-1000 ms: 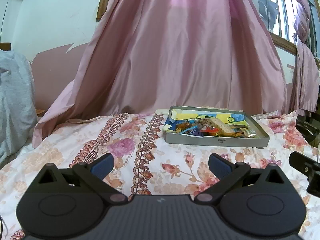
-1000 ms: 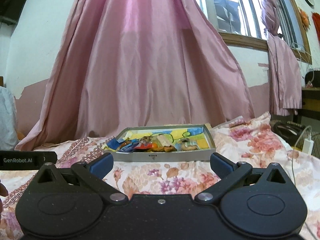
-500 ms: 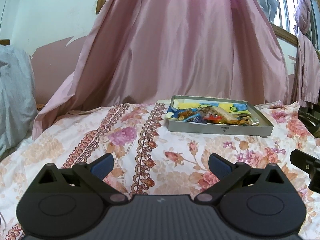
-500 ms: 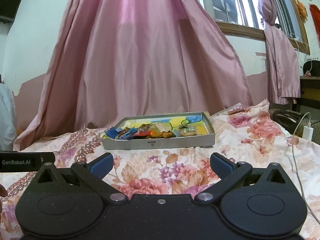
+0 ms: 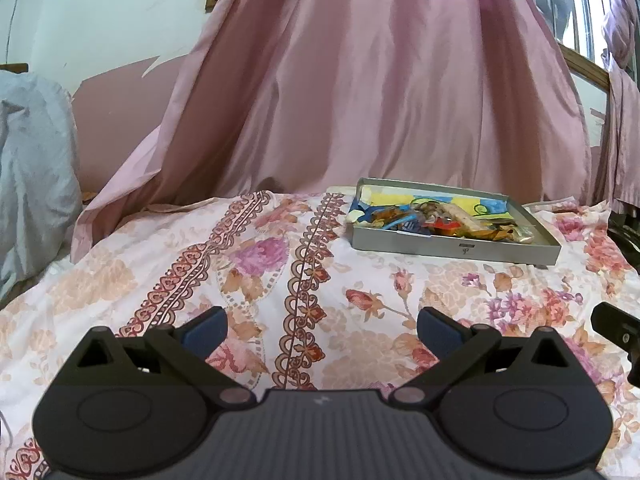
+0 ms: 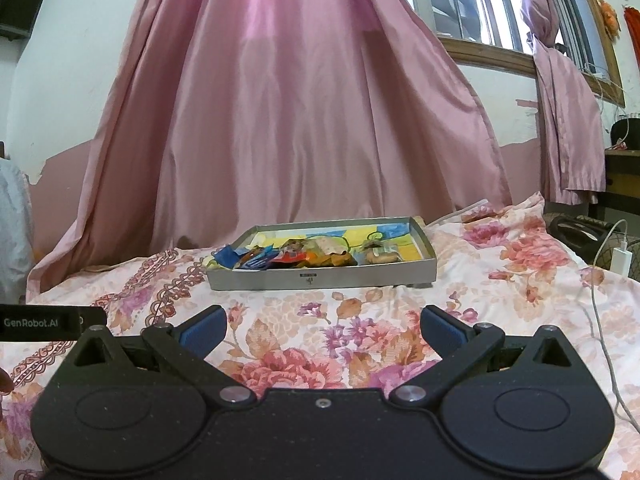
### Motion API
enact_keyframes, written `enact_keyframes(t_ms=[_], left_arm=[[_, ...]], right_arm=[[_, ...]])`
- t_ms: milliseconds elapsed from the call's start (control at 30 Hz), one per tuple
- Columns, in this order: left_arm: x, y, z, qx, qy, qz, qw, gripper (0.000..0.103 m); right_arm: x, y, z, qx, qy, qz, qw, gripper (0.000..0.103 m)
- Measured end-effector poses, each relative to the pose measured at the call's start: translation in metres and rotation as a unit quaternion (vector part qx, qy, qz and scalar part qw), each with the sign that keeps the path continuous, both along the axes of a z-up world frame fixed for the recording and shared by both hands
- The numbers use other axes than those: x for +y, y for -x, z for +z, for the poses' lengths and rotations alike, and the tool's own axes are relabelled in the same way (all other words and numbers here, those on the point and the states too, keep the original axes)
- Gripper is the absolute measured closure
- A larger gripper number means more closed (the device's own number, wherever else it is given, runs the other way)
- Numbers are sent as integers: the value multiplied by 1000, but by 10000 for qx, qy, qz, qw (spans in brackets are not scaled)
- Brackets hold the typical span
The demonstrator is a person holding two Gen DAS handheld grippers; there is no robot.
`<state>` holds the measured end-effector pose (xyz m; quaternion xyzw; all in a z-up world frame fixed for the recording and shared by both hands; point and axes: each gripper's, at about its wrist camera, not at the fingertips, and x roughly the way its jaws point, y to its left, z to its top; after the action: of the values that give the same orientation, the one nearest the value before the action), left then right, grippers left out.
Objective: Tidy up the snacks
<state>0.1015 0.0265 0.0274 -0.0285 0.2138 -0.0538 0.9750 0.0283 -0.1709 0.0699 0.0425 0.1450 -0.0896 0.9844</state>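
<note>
Left gripper [image 5: 322, 326]: I see fingers wide, empty.
Right gripper [image 6: 324, 326]: fingers wide, empty.
Tray [image 6: 320, 279]: 12 o'clock, on bed [image 6: 360, 332], snacks [image 6: 296, 257] inside.

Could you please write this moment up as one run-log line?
left hand-held gripper: open, empty | right hand-held gripper: open, empty | snacks: piled in grey tray | tray: on floral bedsheet, ahead of both

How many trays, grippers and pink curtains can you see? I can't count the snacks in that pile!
Metal tray of snack wrappers: 1
Grippers, left gripper and right gripper, both open and empty: 2
Pink curtains, a big one and a tied one: 2
Total: 5
</note>
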Motion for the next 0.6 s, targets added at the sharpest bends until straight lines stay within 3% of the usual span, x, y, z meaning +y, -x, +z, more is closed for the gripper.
enact_keyframes(t_ms=[600], left_arm=[[-3,4,2,0,11,-43,10000,0]], right_arm=[[-1,1,-2,38,-2,-2,10000,1]])
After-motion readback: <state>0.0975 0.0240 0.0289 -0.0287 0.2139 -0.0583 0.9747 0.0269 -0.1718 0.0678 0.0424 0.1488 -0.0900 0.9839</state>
